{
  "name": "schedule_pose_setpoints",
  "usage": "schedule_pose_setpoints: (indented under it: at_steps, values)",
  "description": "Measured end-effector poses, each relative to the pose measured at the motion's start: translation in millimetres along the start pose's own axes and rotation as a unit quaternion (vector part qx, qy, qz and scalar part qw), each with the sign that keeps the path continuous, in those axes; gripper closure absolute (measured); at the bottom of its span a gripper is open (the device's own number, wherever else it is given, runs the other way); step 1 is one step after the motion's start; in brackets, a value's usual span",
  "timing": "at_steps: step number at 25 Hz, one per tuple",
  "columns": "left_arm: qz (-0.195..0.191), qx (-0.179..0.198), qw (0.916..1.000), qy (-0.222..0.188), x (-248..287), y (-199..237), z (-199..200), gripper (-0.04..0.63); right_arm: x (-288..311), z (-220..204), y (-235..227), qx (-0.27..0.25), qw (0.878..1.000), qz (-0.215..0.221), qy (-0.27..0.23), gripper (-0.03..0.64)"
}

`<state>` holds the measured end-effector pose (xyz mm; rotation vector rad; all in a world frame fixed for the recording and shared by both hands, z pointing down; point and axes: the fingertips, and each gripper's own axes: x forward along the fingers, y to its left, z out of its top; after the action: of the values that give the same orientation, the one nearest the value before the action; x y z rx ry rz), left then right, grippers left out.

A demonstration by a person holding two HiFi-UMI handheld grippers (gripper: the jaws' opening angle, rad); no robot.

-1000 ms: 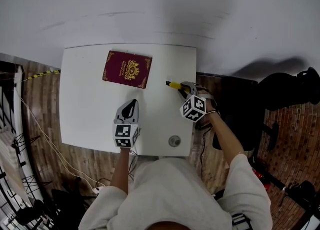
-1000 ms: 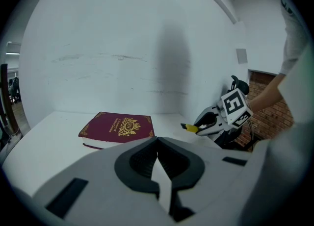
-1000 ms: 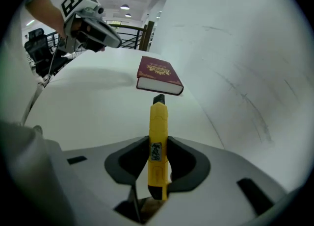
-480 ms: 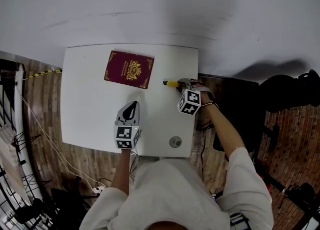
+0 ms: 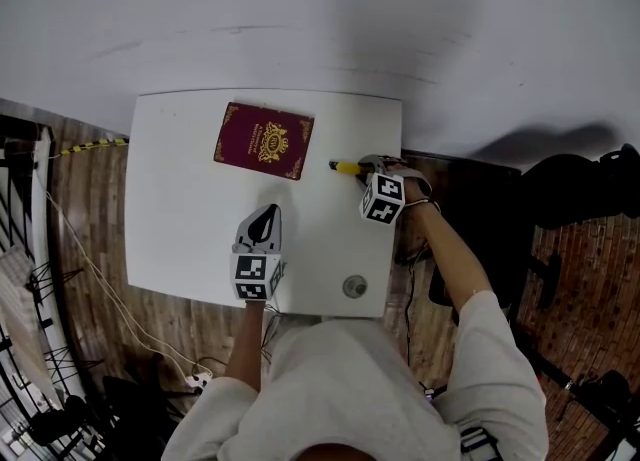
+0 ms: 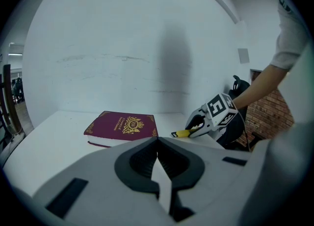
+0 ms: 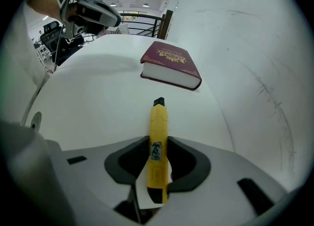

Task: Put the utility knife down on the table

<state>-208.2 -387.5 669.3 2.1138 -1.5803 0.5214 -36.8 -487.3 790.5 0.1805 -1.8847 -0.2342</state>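
The yellow utility knife [image 5: 347,167] sits between the jaws of my right gripper [image 5: 368,171], its black tip pointing left, low over the white table [image 5: 180,199] near its right edge. In the right gripper view the knife [image 7: 158,141] runs straight out from the right gripper [image 7: 158,147], whose jaws are shut on its body, with the tip just above the tabletop. My left gripper [image 5: 262,217] hovers over the table's front middle, shut and holding nothing. From the left gripper [image 6: 157,139], the knife [image 6: 182,133] shows at the right.
A maroon book with a gold crest [image 5: 264,140] lies at the table's far middle, left of the knife. A small round grey fitting [image 5: 354,287] sits near the front right corner. A black chair [image 5: 560,189] stands on the wooden floor to the right.
My right gripper has sunk a little toward the table and tipped steeper, with the knife still in it. The left gripper has stayed where it was.
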Motion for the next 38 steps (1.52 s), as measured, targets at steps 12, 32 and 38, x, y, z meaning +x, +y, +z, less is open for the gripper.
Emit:
schedule_pose_setpoints:
  at_steps: [12,32,38]
  values:
    - [-0.001,0.003,1.0,-0.002,-2.2,0.1,1.3,0.589,-3.7,0.5,-4.3,0.024,1.0,0.004,-0.01,0.477]
    - [-0.024,0.032,0.9988,-0.028,-31.0,-34.3,9.2,0.588,-73.1,-1.2,33.6,0.112,0.989,-0.069,-0.067,0.618]
    - [-0.03,0.046,0.9976,-0.041,-47.8,-50.4,13.2,0.589,-103.8,-2.7,51.5,0.174,0.976,-0.089,-0.097,0.618]
